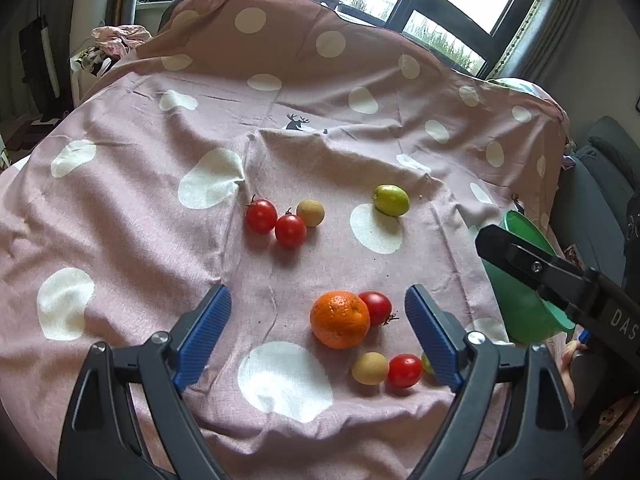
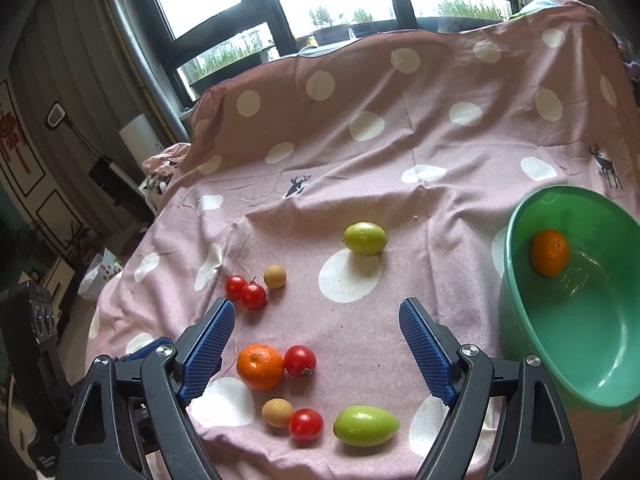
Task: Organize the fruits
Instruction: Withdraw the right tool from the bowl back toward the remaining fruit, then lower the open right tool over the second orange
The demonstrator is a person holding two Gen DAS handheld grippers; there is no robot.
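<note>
A pink cotton cloth with white spots (image 2: 420, 152) covers the whole work surface, and the fruit lies scattered over it. Farthest left sit two small red cherry tomatoes (image 2: 246, 292), touching one another, with a round tan longan (image 2: 275, 276) just beside them. The left gripper (image 1: 318, 334) hangs above the cloth with its blue ribbed jaws spread wide and nothing clasped; in its own view a bright orange mandarin (image 1: 340, 319) lies between the jaws, apart from both pads, with a red cherry tomato (image 1: 378, 307) touching its right side. Nearer the camera lie a second tan longan (image 2: 277, 412) and another red tomato (image 2: 306, 424), touching, then a smooth green oval fruit (image 2: 366, 426) just to their right. A second green oval fruit (image 2: 365, 238) rests farther back, well apart from the others. The right gripper (image 2: 316, 344) also stands wide open and empty above the cloth. At far right a green plastic bowl (image 2: 600, 380) holds one orange mandarin (image 2: 550, 253).
</note>
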